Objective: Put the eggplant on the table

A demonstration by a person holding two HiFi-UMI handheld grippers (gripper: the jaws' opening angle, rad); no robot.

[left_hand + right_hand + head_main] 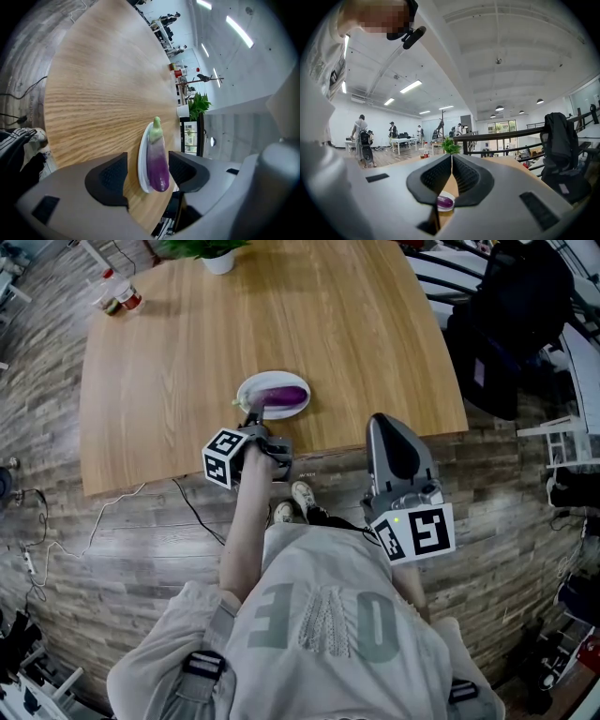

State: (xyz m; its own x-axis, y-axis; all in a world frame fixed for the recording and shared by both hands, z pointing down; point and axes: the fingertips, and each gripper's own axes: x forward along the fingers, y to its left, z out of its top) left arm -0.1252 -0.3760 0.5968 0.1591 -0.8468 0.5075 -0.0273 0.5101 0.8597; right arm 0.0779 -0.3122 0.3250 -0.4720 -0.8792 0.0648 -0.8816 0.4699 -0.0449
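The eggplant [283,396] lies on a white plate [249,387] on the worktop [178,352], at 12 o'clock from the left gripper [255,416], whose jaws are wide apart and hold nothing. The right gripper [451,161] is closed and empty. The eggplant probably is light, smooth and slippery, so I would grip its thick purple middle.

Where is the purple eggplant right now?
In the head view, the eggplant lies on the white plate near the table's near edge, left of centre, just ahead of the left gripper's open jaws.
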